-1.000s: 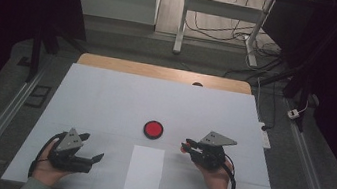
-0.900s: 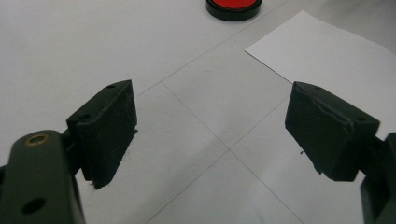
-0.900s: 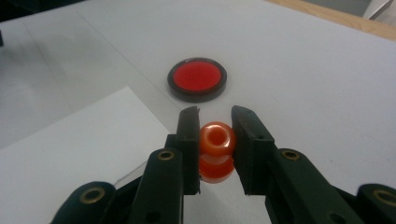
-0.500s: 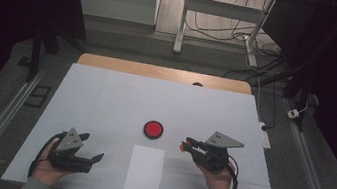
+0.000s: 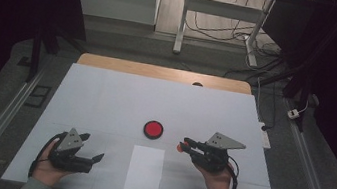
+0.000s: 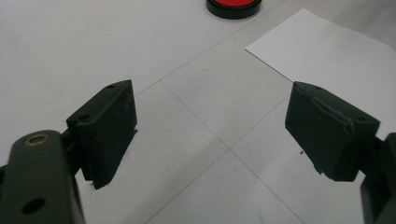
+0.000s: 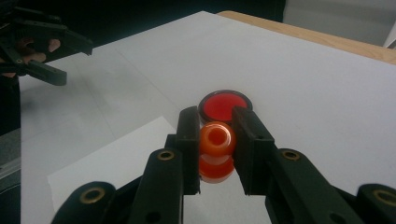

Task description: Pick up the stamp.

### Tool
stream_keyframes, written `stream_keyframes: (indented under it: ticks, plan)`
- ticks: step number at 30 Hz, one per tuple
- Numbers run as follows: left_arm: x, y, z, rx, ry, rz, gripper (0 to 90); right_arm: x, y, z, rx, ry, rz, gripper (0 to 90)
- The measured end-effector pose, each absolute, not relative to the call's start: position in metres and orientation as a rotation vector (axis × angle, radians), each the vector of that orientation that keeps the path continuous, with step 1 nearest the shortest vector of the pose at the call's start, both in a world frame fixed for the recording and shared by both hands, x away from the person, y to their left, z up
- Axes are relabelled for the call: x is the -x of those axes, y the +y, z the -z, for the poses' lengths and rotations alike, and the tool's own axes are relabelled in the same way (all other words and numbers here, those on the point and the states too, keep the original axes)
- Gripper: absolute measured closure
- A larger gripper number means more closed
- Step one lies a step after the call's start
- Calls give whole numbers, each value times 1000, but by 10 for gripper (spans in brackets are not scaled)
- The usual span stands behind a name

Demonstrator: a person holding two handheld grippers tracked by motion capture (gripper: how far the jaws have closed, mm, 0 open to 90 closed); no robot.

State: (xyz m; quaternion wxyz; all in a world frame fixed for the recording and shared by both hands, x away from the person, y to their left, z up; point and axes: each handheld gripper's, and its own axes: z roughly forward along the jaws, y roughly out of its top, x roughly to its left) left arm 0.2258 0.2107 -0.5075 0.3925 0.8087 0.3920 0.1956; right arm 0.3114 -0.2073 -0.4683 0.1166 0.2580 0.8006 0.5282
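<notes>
High view: your right gripper (image 5: 185, 146) hangs just right of the red dish (image 5: 153, 129), jaws clamped on a small orange ring (image 5: 180, 148). My guess is you're lining it up to drop into that dish, which sits mid-bench. Your left gripper (image 5: 94, 158) rests low on the bench (image 5: 105, 95), jaws apart, parked out of the way and well apart from the ring. A white sheet of paper (image 5: 144, 169) lies flat between your hands, just below the dish. The bench top is matte white with faint seams, and a wood edge shows at the far side.

Left gripper view: jaws wide apart, nothing between them. The pads are black, blocky and scuffed. The paper (image 6: 327, 51) corner is crisp and flat, and the dish (image 6: 233, 5) rim looks dark and glossy.

Right gripper view: the ring (image 7: 216, 139) is pinched from both sides between the black pads — glossy, translucent orange, rounded, with its hole facing you. More orange shows below it; I can't tell whether that's a second ring or a reflection. The dish (image 7: 224, 105) sits right behind it — round and shallow, red inside a dark rim.
</notes>
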Motion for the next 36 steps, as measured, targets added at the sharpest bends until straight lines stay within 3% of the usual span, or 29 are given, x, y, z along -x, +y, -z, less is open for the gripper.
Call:
stream_keyframes:
  ticks: [36]
  plan:
    - [-227, 210, 510, -2062, 996, -496, 169, -295, -159, 479, -618, 2460, -1565, 722]
